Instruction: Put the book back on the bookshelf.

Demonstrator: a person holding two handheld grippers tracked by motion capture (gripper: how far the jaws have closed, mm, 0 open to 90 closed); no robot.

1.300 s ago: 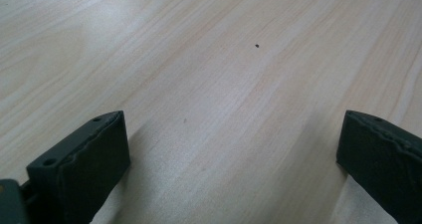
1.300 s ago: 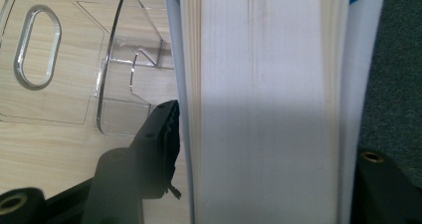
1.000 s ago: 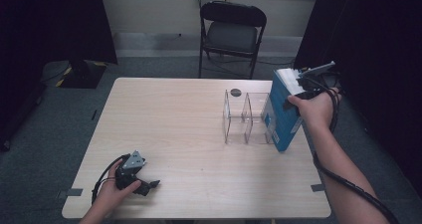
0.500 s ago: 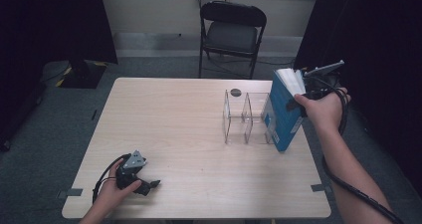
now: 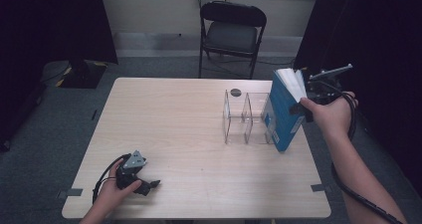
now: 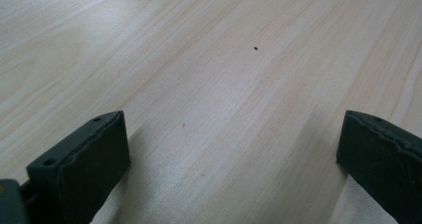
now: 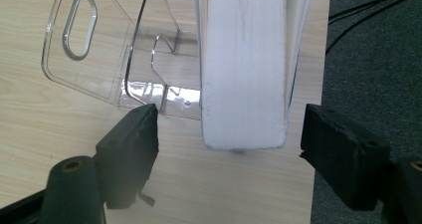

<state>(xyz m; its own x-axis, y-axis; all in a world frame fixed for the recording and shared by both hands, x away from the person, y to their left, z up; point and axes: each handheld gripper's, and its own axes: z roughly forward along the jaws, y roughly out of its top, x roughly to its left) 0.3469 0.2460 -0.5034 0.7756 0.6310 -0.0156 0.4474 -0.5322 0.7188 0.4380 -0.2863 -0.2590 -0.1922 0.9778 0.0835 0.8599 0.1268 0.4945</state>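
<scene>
The thick blue book (image 5: 283, 112) stands on the pale woodgrain worktop (image 5: 184, 134), leaning against the clear plastic rack (image 5: 246, 117). The right tongs (image 7: 229, 134) have just been opening, both pads clear of its white pages. The left tongs (image 6: 234, 154) gape empty.

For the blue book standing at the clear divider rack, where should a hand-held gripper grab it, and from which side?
Grip the blue book near its top, one jaw on each cover, coming from above on the page-edge side. It stands upright, leaning against the clear divider rack, and its white page block is narrower than the open right hand-held gripper already astride it.
</scene>
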